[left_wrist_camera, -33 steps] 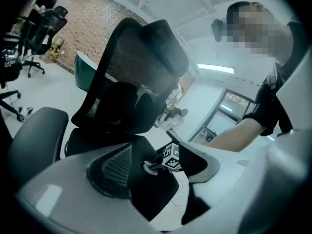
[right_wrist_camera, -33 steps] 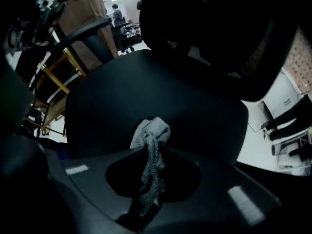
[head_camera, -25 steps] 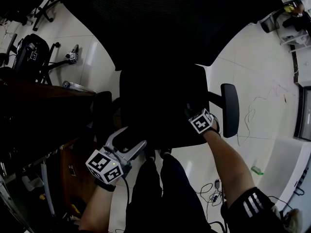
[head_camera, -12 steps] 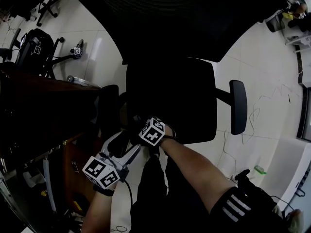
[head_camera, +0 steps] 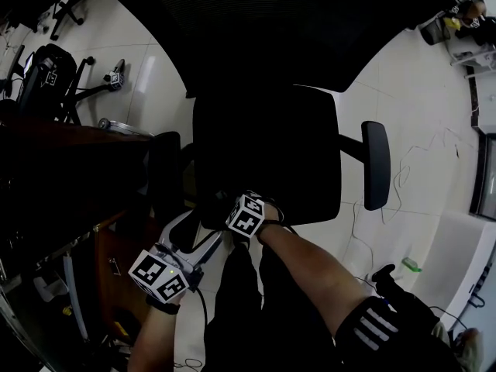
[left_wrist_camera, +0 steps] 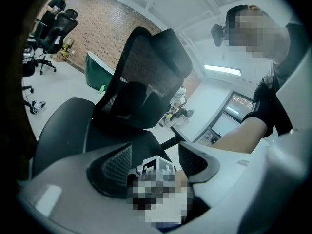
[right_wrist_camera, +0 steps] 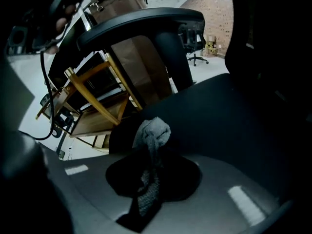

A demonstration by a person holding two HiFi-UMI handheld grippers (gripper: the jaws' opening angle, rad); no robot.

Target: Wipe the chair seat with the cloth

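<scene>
The black chair seat [head_camera: 267, 149] fills the middle of the head view, under the tall mesh backrest [head_camera: 279, 29]. My right gripper [head_camera: 235, 201] rests at the seat's front left corner, its marker cube on top. In the right gripper view it [right_wrist_camera: 148, 179] is shut on a grey knitted cloth [right_wrist_camera: 152, 133], whose bunched end lies on the seat [right_wrist_camera: 224, 116]. My left gripper [head_camera: 203, 229] hangs open just off the seat's front left edge, holding nothing. In the left gripper view the right gripper's marker cube [left_wrist_camera: 157, 165] shows between its spread fingers [left_wrist_camera: 109, 165].
The left armrest [head_camera: 164, 173] and a dark wooden desk [head_camera: 70, 177] stand close on the left; its shelves [right_wrist_camera: 97, 99] show beside the armrest [right_wrist_camera: 141, 21]. The right armrest [head_camera: 375, 165] juts out. Cables [head_camera: 403, 180] lie on the white floor. Other chairs [head_camera: 46, 76] stand far left.
My right gripper has swept from the seat's front right to its front left corner with the cloth, then held there. The left gripper has barely moved.
</scene>
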